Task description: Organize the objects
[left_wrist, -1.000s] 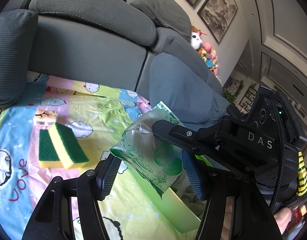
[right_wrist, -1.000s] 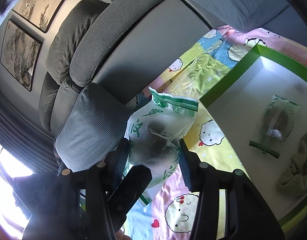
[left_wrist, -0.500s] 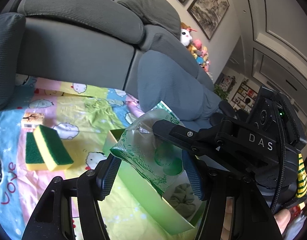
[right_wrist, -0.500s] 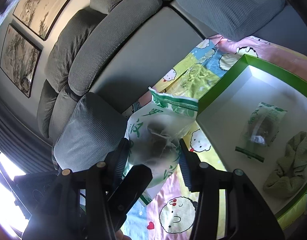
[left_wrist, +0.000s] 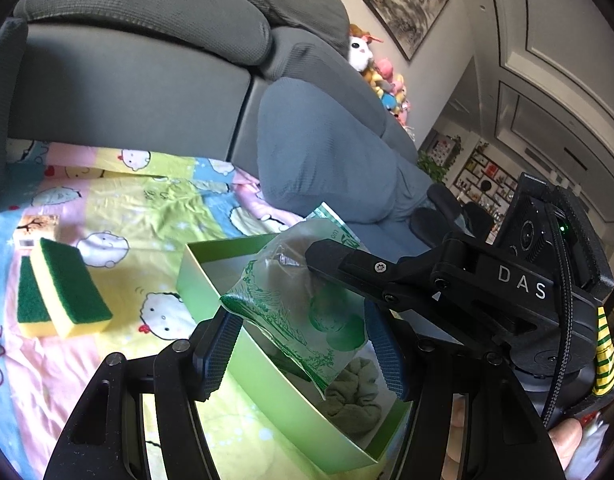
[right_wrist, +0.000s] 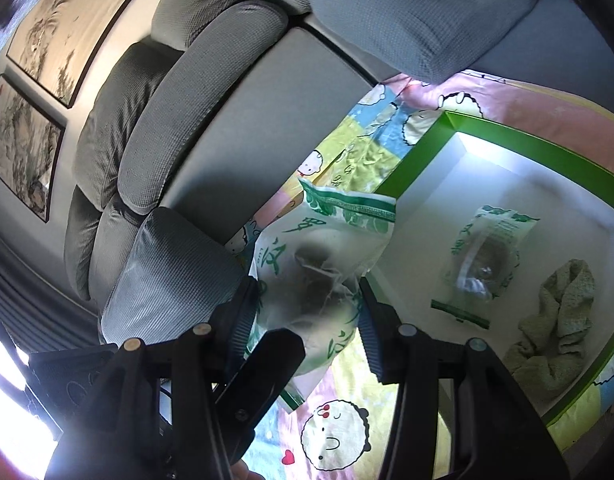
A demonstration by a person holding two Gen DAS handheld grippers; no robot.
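- Green-printed clear packet [left_wrist: 295, 304]: we hold it aloft over the green box [left_wrist: 211, 280], pinched between both claws' fingers; left gripper [left_wrist: 303, 344], right gripper [right_wrist: 307, 320]
- In the box: second packet [right_wrist: 483, 264]; green cloth [right_wrist: 555, 320]
- Beside it on the cartoon sheet [left_wrist: 147, 208]: two sponges [left_wrist: 63, 296]

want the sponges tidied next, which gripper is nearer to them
Left. The sponges lie just to the left of the left gripper. The right gripper comes in from the opposite side, across the packet that both hold.
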